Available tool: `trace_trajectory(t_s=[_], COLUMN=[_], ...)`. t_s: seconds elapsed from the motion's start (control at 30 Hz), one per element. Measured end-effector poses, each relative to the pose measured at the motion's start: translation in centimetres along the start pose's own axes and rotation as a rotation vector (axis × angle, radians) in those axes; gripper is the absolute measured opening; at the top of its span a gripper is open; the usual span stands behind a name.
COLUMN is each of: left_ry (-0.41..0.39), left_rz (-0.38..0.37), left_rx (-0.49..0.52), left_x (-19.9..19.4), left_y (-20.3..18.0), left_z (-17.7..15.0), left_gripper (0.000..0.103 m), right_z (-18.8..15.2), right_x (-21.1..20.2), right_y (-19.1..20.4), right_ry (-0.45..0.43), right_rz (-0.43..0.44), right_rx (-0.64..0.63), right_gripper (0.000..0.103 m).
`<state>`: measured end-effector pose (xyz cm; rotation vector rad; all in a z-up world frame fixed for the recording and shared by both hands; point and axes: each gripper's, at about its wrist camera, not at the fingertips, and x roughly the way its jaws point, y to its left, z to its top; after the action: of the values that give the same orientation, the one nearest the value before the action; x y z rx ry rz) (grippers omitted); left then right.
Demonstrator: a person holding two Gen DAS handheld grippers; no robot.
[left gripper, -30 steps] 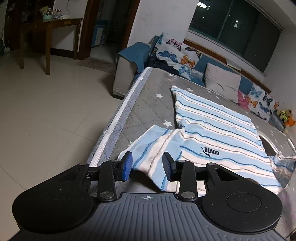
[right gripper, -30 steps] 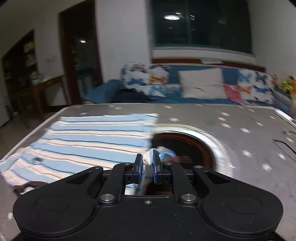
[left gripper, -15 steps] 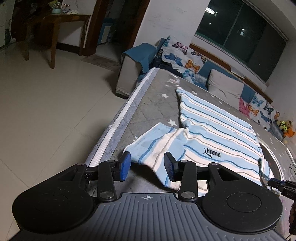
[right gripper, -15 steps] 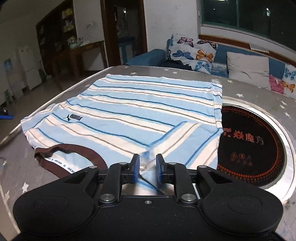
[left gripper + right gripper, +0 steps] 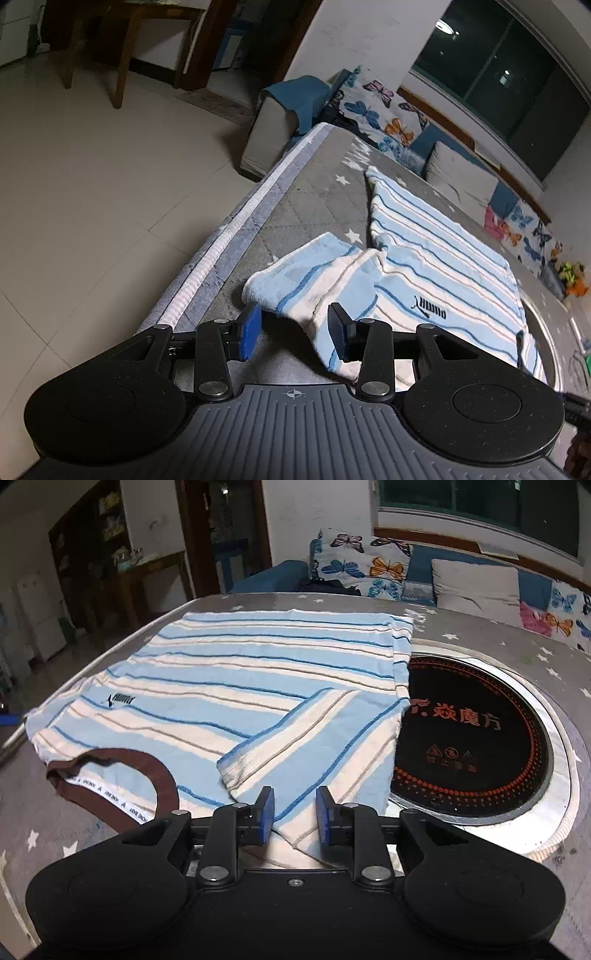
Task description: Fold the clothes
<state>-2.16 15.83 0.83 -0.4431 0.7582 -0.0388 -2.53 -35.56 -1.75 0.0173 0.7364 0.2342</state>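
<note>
- The striped T-shirt [image 5: 236, 686] lies spread flat on the star-patterned desk [image 5: 517, 642], filling the left and centre of the right wrist view.
- Its right sleeve [image 5: 314, 746], a second ago bunched up in the right tongs [image 5: 291, 814], now lies folded inward over the body, beside the round cooktop [image 5: 476, 746].
- Those tongs are opening and no longer pinch the cloth: that fold looks done.
- The left tongs [image 5: 293, 332] gape, empty, at the other sleeve [image 5: 306, 280], lower centre, probably next.

Striped shirt [image 5: 229, 672] flat on star-patterned grey table [image 5: 480, 635]
</note>
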Motion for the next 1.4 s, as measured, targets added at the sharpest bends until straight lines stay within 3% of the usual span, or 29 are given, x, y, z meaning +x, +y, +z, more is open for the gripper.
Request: trace_trajectory(t_s=[0.27, 0.53, 0.93, 1.03, 1.1, 1.17, 1.3, 1.4], left_ry=[0.009, 0.013, -0.012, -0.020, -0.021, -0.028, -0.090, -0.168], left_rz=[-0.030, -0.008, 0.018, 0.022, 0.021, 0.019, -0.030, -0.099], left_rx=[-0.140, -0.259, -0.358, -0.385, -0.407, -0.426, -0.421, -0.286], left_x=[0.9, 2.0, 1.3, 1.6, 1.9, 2.1, 1.3, -0.4], left_y=[0.6, 1.4, 2.9, 3.2, 3.4, 3.7, 3.0, 0.5], left_z=[0.3, 0.2, -0.4, -0.3, -0.3, -0.4, -0.3, 0.5], left_gripper=[0.041, 0.038, 0.038, 0.031, 0.013, 0.006, 0.004, 0.004], right_z=[0.0, -0.1, -0.1, -0.1, -0.1, -0.1, -0.1, 0.0], right_x=[0.1, 0.0, 0.2, 0.2, 0.2, 0.1, 0.2, 0.2], right_y=[0.0, -0.1, 0.1, 0.0, 0.1, 0.1, 0.1, 0.1], right_ry=[0.007, 0.006, 0.002, 0.002, 0.000, -0.001, 0.002, 0.004], right_rz=[0.000, 0.005, 0.017, 0.017, 0.017, 0.017, 0.016, 0.016], right_rx=[-0.013, -0.011, -0.019, -0.016, -0.016, -0.013, -0.016, -0.017], right_gripper=[0.032, 0.032, 0.041, 0.041, 0.041, 0.042, 0.042, 0.042])
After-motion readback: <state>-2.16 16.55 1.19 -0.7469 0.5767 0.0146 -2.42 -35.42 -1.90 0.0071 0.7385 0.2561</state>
